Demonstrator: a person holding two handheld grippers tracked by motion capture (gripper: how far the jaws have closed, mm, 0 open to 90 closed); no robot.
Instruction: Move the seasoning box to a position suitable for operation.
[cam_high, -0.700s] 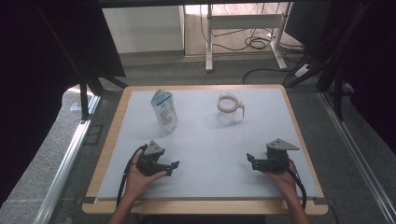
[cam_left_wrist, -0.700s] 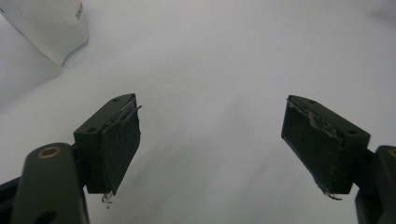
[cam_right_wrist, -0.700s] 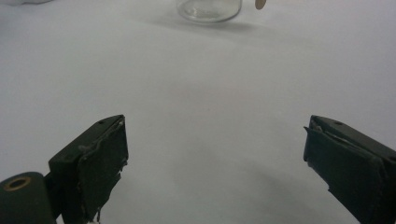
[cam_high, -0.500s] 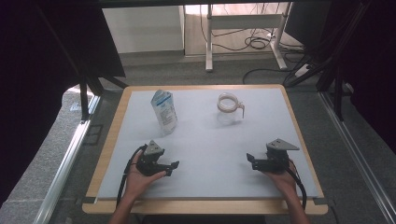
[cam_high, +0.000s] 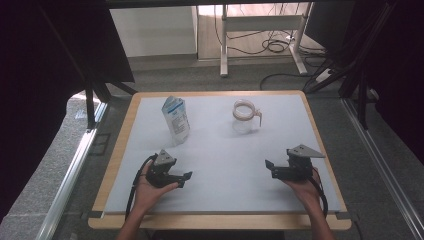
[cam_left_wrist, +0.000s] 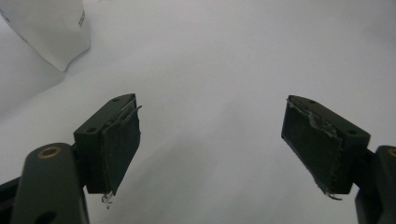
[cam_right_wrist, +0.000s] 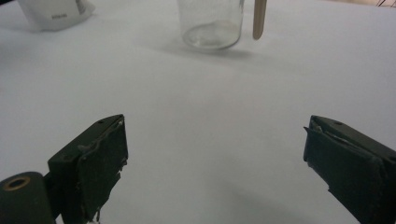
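Left tongs (cam_high: 186, 177): held in the person's left hand at the near left of the table (cam_high: 220, 150), jaws wide apart with nothing between them, resting low over the white surface.

Right tongs (cam_high: 270, 168): held in the right hand at the near right, jaws likewise wide apart and empty, pointing toward the table's middle.

Carton (cam_high: 176, 120): white with blue print, upright, far left of the table beyond the left tongs; its lower corner appears in the left gripper view (cam_left_wrist: 51, 28).

Glass jar (cam_high: 245, 116): clear, upright, far centre-right, well apart from the carton; a pale wooden stick (cam_right_wrist: 259, 17) hangs at its side.
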